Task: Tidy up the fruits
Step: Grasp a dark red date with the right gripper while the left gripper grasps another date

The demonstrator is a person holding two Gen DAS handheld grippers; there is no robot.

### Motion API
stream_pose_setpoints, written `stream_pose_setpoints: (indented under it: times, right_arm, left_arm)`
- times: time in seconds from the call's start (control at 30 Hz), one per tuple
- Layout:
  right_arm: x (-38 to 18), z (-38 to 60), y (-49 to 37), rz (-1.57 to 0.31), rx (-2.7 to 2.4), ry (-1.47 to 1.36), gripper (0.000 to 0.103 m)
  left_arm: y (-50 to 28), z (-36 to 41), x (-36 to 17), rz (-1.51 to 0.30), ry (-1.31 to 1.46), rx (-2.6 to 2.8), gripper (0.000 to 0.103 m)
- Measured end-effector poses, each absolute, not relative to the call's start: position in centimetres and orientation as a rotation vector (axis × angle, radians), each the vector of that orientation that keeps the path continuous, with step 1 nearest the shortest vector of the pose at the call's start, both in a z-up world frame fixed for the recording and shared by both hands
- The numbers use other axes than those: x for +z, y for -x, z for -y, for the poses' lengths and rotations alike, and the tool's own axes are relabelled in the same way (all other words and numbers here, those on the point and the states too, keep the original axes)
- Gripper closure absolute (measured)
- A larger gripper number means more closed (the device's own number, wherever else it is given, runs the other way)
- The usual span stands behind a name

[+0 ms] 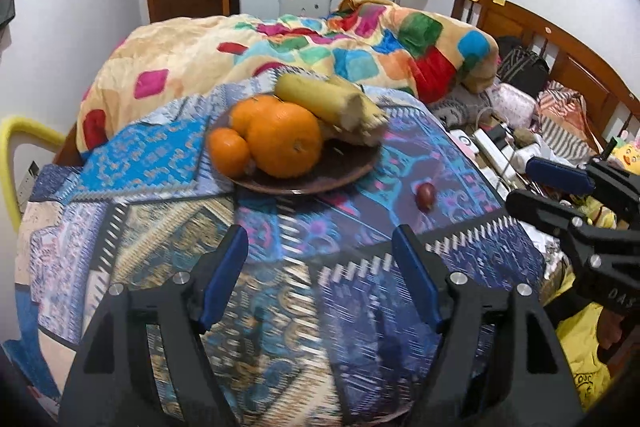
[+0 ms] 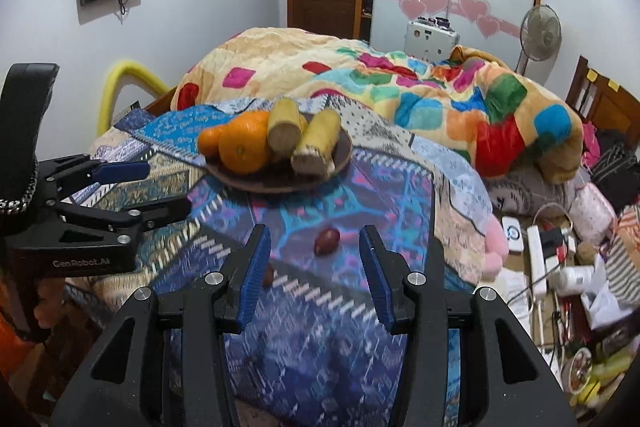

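A brown plate (image 1: 340, 174) (image 2: 344, 151) on the patterned blue quilt holds three oranges (image 1: 284, 139) (image 2: 244, 147) and two cut bananas (image 1: 320, 99) (image 2: 316, 143). A small dark red fruit (image 1: 425, 195) (image 2: 327, 241) lies on the quilt in front of the plate, to its right. Another small dark fruit (image 2: 269, 274) peeks out beside my right gripper's left finger. My left gripper (image 1: 320, 247) is open and empty, short of the plate. My right gripper (image 2: 315, 251) is open and empty, with the red fruit just ahead between its fingers. Each gripper also shows in the other's view, the right one (image 1: 560, 195) and the left one (image 2: 144, 187).
A colourful patchwork blanket (image 1: 320, 43) (image 2: 400, 79) is heaped behind the plate. Clutter, a power strip (image 2: 538, 255) and cables lie at the right, by the wooden headboard (image 1: 560, 43). A yellow padded rail (image 1: 12, 147) is at the left.
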State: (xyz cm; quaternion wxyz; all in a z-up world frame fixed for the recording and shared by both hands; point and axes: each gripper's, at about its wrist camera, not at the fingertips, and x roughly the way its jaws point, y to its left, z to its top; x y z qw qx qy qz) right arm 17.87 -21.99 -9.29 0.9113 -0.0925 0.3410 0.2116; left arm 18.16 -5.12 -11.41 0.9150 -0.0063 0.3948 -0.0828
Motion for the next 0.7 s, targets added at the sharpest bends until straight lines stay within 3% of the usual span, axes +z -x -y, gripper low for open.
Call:
stream_pose_setpoints:
  times: [0.5,0.57,0.7]
  right_arm:
    - [-12.9,25.1,-18.0,-0.757,0.414,0.103,0.060]
    - [-13.2,25.4,-18.2,-0.766,0.411,0.103,0.060]
    - [-13.7,25.9,-18.1,-0.768,0.407,0.106,0.060]
  left_arm:
    - [-18.8,10.1,-14.9,-0.892,0.001,-0.236,0.029]
    - [-19.0,10.5,-15.3,-0.898,0.001,-0.248,0.032]
    - [-19.4,11.7,-16.1,-0.920,-0.005,-0.290,0.050]
